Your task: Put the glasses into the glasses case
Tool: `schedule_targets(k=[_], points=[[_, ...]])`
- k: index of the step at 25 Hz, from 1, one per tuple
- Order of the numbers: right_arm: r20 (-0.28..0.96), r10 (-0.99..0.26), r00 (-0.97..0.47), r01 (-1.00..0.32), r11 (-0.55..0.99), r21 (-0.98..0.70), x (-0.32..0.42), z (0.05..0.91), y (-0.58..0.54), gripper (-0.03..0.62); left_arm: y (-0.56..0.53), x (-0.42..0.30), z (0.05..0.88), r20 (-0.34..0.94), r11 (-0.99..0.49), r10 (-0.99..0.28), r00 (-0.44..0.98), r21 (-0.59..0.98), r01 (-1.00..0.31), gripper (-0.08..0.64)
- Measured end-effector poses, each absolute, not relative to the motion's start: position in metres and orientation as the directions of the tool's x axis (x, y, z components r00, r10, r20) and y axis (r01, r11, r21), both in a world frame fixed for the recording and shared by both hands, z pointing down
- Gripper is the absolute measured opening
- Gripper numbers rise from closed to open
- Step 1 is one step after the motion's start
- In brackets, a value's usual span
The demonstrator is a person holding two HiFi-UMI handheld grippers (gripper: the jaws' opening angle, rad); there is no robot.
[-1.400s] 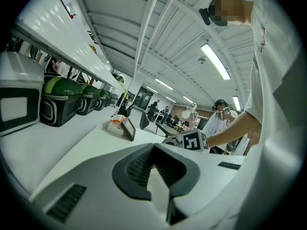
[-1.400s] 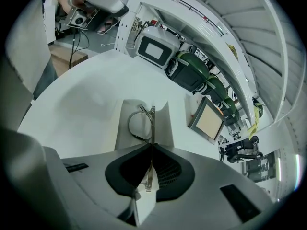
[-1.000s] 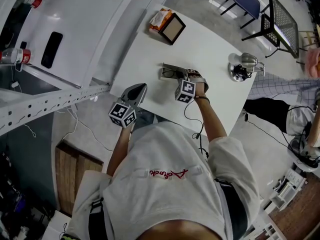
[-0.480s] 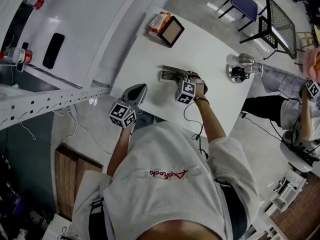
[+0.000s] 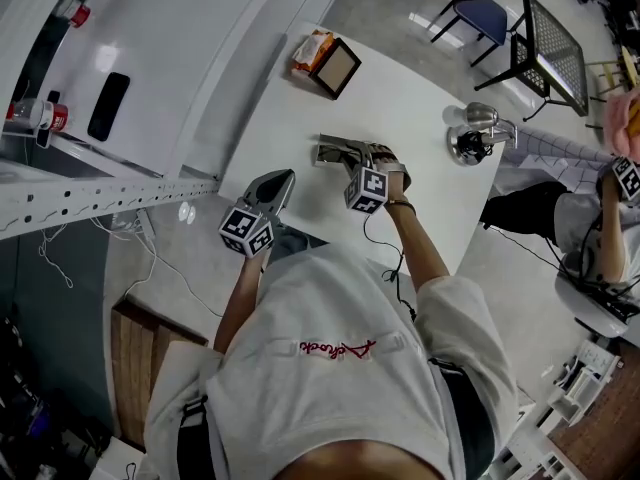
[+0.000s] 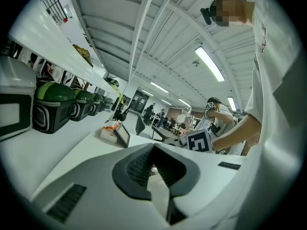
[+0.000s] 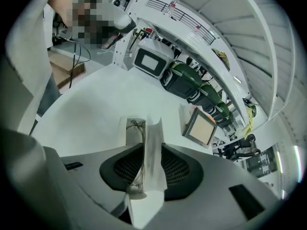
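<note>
The open glasses case (image 5: 335, 151) lies on the white table (image 5: 420, 98). In the right gripper view the glasses (image 7: 136, 128) rest inside the case (image 7: 130, 134), and its white lid flap (image 7: 154, 150) stands upright. My right gripper (image 5: 362, 158) hangs just over the case. Its jaws (image 7: 152, 145) are opening, with the flap between them and the pads off it. My left gripper (image 5: 283, 176) rests at the table's near edge, left of the case. Its jaws (image 6: 154, 145) are shut on nothing.
A framed picture (image 5: 335, 66) leans by a snack packet (image 5: 312, 43) at the table's far end. A silver object on a round base (image 5: 475, 133) stands at the right edge. Another person (image 5: 600, 218) sits to the right. Green-black bins (image 7: 192, 87) line a neighbouring table.
My right gripper has lifted slightly off the case. My left gripper has stayed put. The person at the right has raised a marker-cube gripper into view.
</note>
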State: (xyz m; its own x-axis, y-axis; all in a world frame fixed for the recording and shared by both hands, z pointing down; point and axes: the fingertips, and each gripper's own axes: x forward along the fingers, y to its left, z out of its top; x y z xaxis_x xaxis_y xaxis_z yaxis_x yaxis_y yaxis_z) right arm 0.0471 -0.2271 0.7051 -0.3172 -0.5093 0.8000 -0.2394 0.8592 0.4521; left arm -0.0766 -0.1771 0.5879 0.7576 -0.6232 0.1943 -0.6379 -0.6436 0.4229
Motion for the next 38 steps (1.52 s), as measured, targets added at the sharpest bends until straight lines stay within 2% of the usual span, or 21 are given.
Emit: schedule_targets(k=[6, 11, 17, 23, 27, 32, 35, 38], points=[[0.739, -0.587, -0.330, -0.272, 0.809, 0.521, 0.050, 0.680, -0.230, 0.112, -0.178, -0.066, 0.578, 0.179, -0.670, -0.612, 0.770, 0.400, -0.625, 0.014], [0.677, -0.650, -0.344, -0.306, 0.760, 0.574, 0.055, 0.661, -0.226, 0.023, -0.181, -0.055, 0.566, 0.165, -0.688, -0.612, 0.774, 0.371, -0.623, 0.014], [0.616, -0.676, -0.405, -0.418, 0.736, 0.533, 0.060, 0.640, -0.211, 0.020, -0.179, -0.035, 0.556, 0.164, -0.707, -0.603, 0.781, 0.344, -0.618, 0.014], [0.520, -0.719, -0.461, -0.713, 0.649, 0.265, 0.085, 0.625, -0.208, 0.020, -0.165, -0.001, 0.553, 0.177, -0.726, -0.577, 0.797, 0.336, -0.600, 0.014], [0.412, -0.773, -0.482, -0.839, 0.542, 0.035, 0.108, 0.609, -0.211, 0.020, -0.158, 0.015, 0.553, 0.177, -0.725, -0.578, 0.797, 0.337, -0.601, 0.014], [0.201, -0.852, -0.484, -0.869, 0.440, -0.227, 0.136, 0.575, -0.206, 0.020, -0.155, 0.019, 0.553, 0.184, -0.713, -0.598, 0.780, 0.322, -0.623, 0.014], [0.112, -0.870, -0.480, -0.860, 0.441, -0.257, 0.142, 0.559, -0.197, 0.020, -0.154, 0.021, 0.550, 0.188, -0.712, -0.603, 0.775, 0.313, -0.629, 0.014], [0.114, -0.873, -0.475, -0.866, 0.440, -0.239, 0.140, 0.557, -0.187, 0.020, -0.154, 0.019, 0.548, 0.194, -0.711, -0.609, 0.769, 0.297, -0.638, 0.014]])
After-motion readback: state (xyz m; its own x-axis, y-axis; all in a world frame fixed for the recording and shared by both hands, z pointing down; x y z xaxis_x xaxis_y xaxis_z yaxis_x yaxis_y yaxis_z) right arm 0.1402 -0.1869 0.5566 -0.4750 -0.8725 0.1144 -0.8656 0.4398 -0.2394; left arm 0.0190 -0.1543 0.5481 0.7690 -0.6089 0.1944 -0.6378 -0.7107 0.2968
